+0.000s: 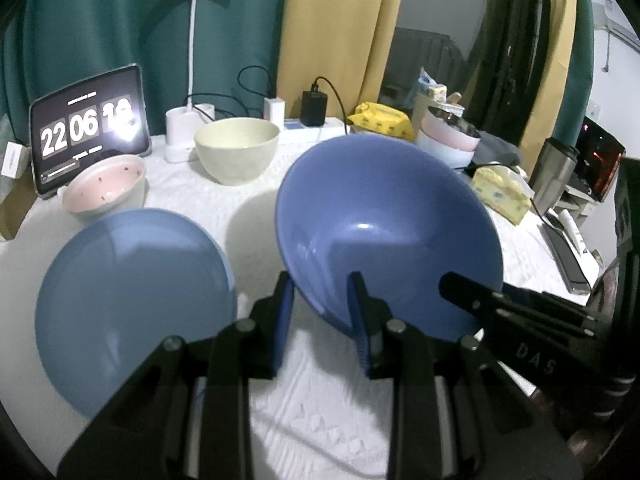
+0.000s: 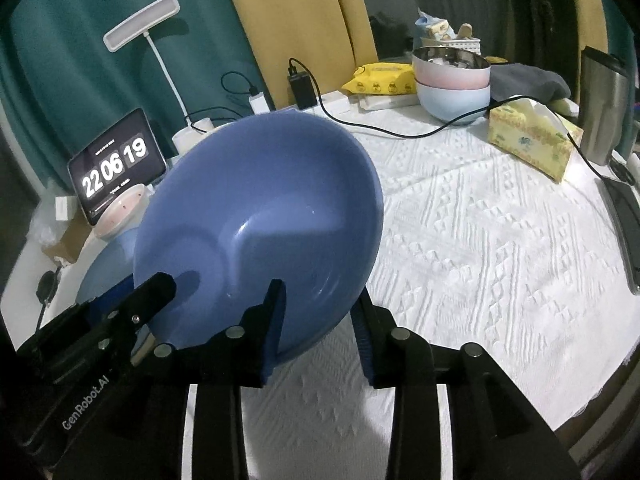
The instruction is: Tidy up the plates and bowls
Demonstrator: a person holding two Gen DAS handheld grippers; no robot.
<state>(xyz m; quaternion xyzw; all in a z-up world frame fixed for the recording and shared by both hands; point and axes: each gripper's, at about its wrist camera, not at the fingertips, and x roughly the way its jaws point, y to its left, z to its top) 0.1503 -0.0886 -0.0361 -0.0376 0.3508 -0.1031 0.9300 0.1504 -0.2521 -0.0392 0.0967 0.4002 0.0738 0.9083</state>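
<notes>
L claw [image 1: 322, 316] pinches near rim of tilted dark-blue bowl [image 1: 384, 220], wall betw pads. R claw [image 2: 318, 332] spread partway, straddling same rim; far pad clear of wall. Bowl glossy, round, raised over white embossed cloth on bench [image 2: 500, 248]. L view only: matte light-blue plate [image 1: 132, 300] flat beside it, cream bowl [image 1: 236, 148], pink speckled bowl [image 1: 106, 188] w/ full rim.

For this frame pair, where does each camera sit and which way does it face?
Left wrist: on the left gripper, facing down across the table; its jaws straddle the blue bowl's rim; the right gripper enters at right.
Right wrist: on the right gripper, facing likewise; its jaws straddle the same bowl's rim; the left gripper enters at left.
Shared: bowl, blue plate, clock tablet.
</notes>
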